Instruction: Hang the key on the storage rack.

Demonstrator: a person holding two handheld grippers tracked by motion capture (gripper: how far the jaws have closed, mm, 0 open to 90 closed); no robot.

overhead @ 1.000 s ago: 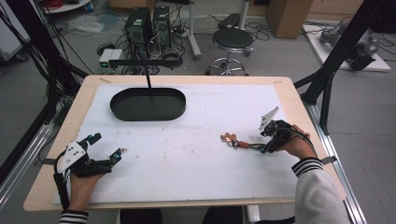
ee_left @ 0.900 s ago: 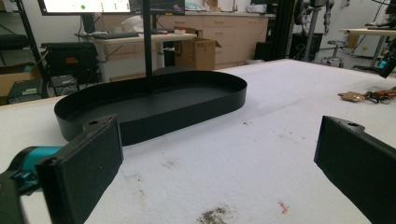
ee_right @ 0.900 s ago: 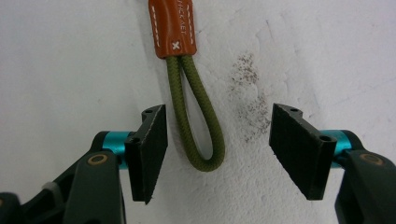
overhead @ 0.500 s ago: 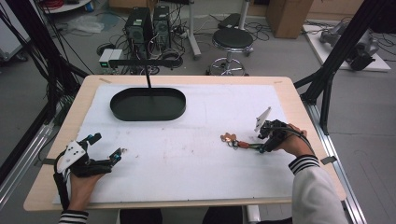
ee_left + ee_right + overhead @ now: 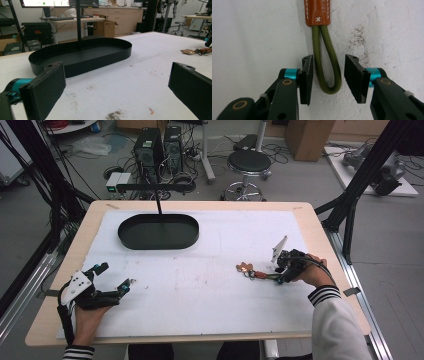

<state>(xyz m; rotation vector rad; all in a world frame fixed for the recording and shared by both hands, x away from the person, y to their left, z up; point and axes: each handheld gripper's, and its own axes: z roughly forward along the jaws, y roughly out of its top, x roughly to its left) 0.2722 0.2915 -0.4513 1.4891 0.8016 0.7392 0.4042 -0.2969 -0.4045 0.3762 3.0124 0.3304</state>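
**Right tongs set around the cord loop, ready to close**

Nearest to us in the right gripper view, our right tongs stand narrowly apart with the green cord loop lying between the jaws. The left jaw is just beside the cord; the right one is a little apart from it. Nothing is pinched yet. Just beyond the loop sits the brown leather tab that binds the cord, flat on the white worktop.

From the high view, this key ring lies at the right of the worktop, with our right tongs at its near end. Our left tongs rest low at the left, jaws wide and empty. Farther back sits the black oval tray, well apart from the key ring.

We judge the step in hand to be the grasp. The next move calls for closing squarely on the cord, then lifting without dragging the keys.
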